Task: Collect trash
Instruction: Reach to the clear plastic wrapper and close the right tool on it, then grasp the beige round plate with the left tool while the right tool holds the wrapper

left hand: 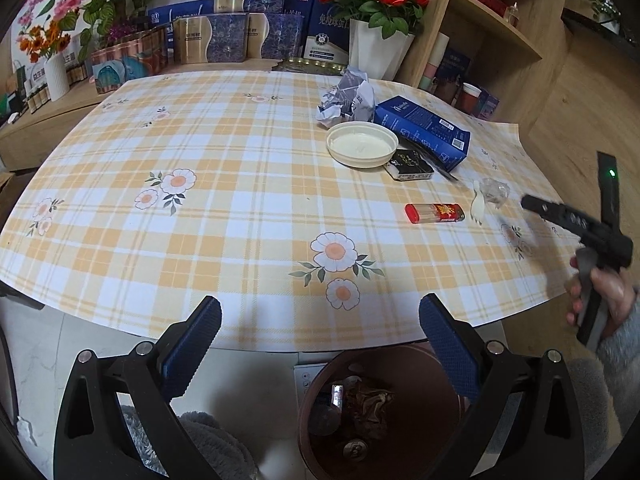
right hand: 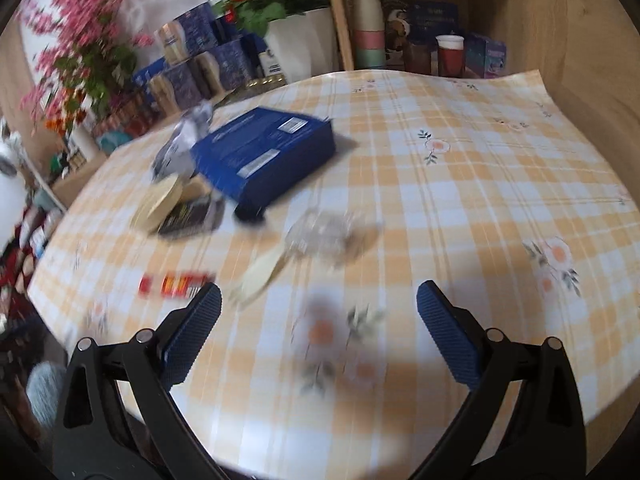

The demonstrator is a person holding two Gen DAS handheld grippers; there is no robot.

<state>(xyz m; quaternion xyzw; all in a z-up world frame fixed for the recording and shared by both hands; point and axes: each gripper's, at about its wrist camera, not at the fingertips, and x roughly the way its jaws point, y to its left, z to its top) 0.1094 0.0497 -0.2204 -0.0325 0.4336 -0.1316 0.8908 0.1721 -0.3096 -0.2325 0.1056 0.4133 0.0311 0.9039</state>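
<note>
Trash lies on the plaid tablecloth [left hand: 224, 216]: crumpled paper [left hand: 349, 94], a blue box [left hand: 422, 130], a cream plastic lid [left hand: 362, 145], a black packet [left hand: 409, 165], a red tube [left hand: 434, 213], a clear wrapper [left hand: 494, 192] with a small cream spoon [left hand: 477, 204]. My left gripper [left hand: 320, 328] is open and empty above the table's near edge, over a brown bin [left hand: 384, 412] holding trash. My right gripper [right hand: 319, 324] is open and empty over the table, just short of the clear wrapper [right hand: 324, 234] and spoon [right hand: 260, 274]. The right view is blurred; it shows the blue box [right hand: 266, 154] and red tube [right hand: 172, 285].
Boxes [left hand: 224, 36], a white pot of red roses [left hand: 376, 52] and other flowers line the back of the table. A wooden shelf unit [left hand: 500, 36] with cups stands at the right. The right hand-held gripper [left hand: 580, 236] shows at the table's right edge.
</note>
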